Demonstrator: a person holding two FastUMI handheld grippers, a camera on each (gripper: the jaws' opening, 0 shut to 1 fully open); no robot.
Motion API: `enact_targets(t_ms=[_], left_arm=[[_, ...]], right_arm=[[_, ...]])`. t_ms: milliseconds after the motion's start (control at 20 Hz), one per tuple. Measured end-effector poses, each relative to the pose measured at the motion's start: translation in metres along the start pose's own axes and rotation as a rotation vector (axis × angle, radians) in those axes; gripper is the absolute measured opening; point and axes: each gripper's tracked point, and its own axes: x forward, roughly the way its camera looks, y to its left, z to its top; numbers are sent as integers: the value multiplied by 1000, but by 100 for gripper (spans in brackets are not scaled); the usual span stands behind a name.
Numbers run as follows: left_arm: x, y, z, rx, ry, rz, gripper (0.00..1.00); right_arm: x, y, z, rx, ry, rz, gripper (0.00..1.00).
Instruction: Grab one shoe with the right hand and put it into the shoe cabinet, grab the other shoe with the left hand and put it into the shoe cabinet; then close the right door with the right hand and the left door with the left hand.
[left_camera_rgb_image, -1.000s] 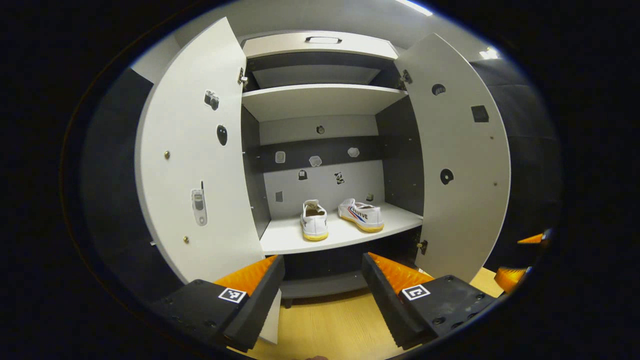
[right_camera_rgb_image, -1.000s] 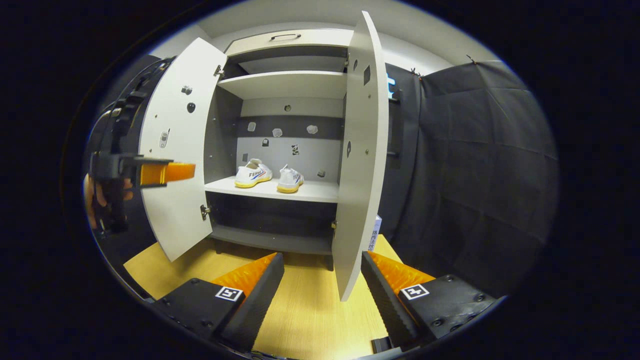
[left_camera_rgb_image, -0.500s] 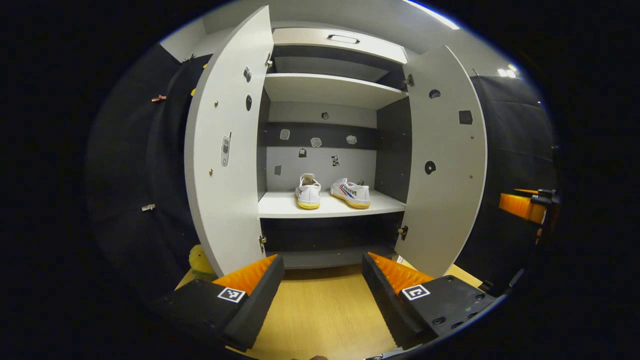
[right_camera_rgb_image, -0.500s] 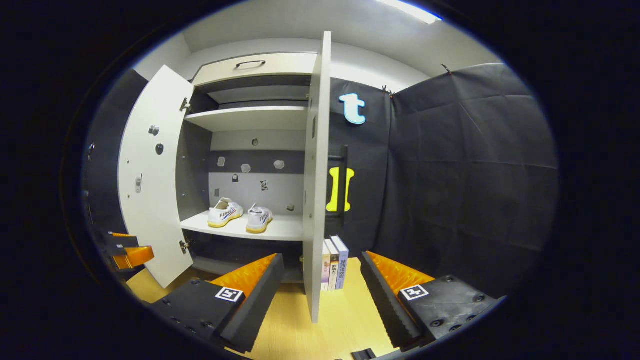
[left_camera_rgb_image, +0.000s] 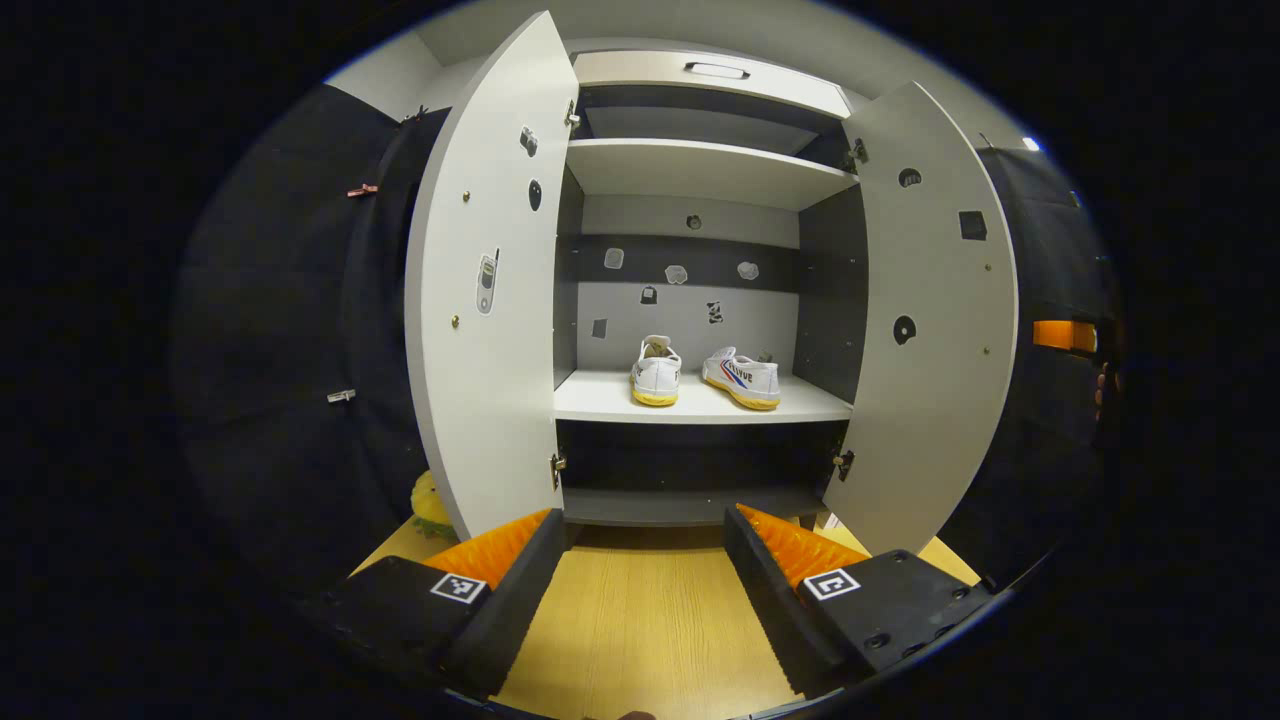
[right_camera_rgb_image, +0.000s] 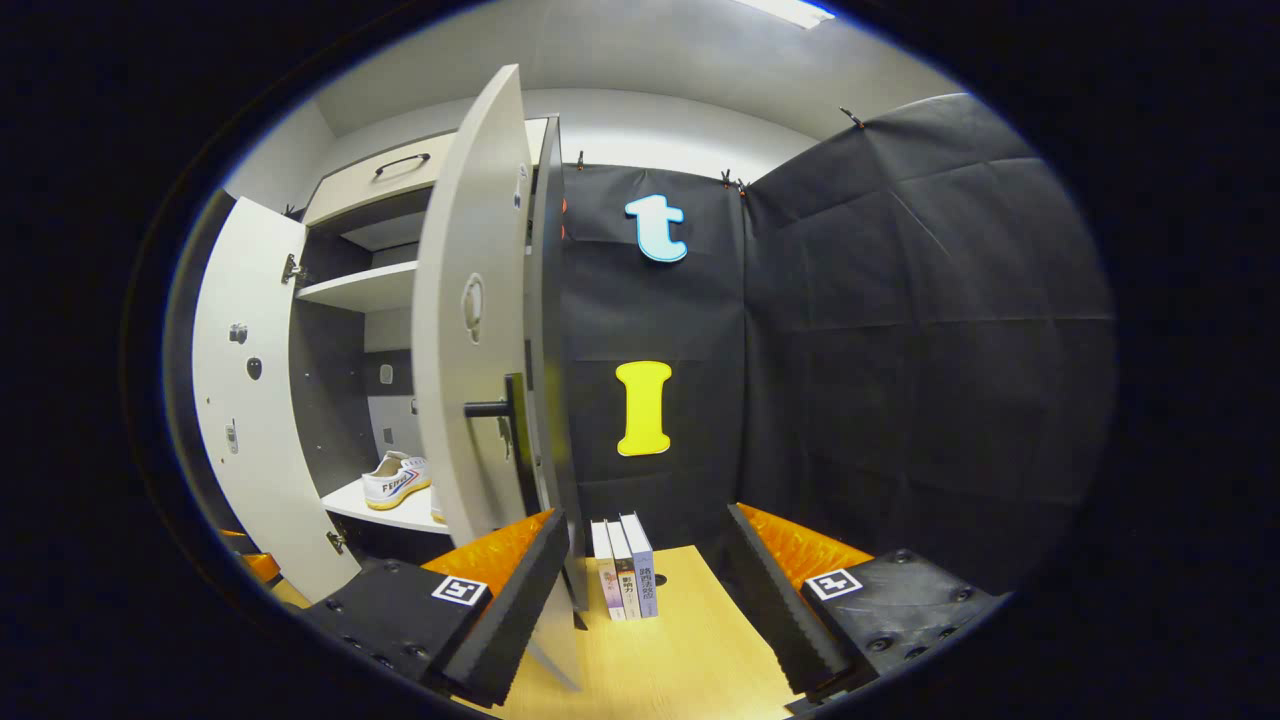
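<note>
Both shoes sitting on middle shelf inside shoe cabinet; doors standing open. Risk, judged: right gripper, nearing right door from outer side, slipping off black handle or swinging door hard. Left door untouched. Left gripper fingers gaping wide, holding nothing; right likewise, gripping nothing.

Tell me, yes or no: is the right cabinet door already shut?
No, the right door stands swung open, with both shoes visible on the shelf.
</note>
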Motion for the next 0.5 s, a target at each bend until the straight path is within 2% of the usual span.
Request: enact_targets(t_ms=[200, 500], left_arm=[[-3, -9, -8, -3, 8, 62, 99], [-14, -24, -28, -15, 54, 136, 99]], right_arm=[[42, -9, 2, 48, 18, 62, 99], [75, 16, 3, 114, 44, 194, 98]])
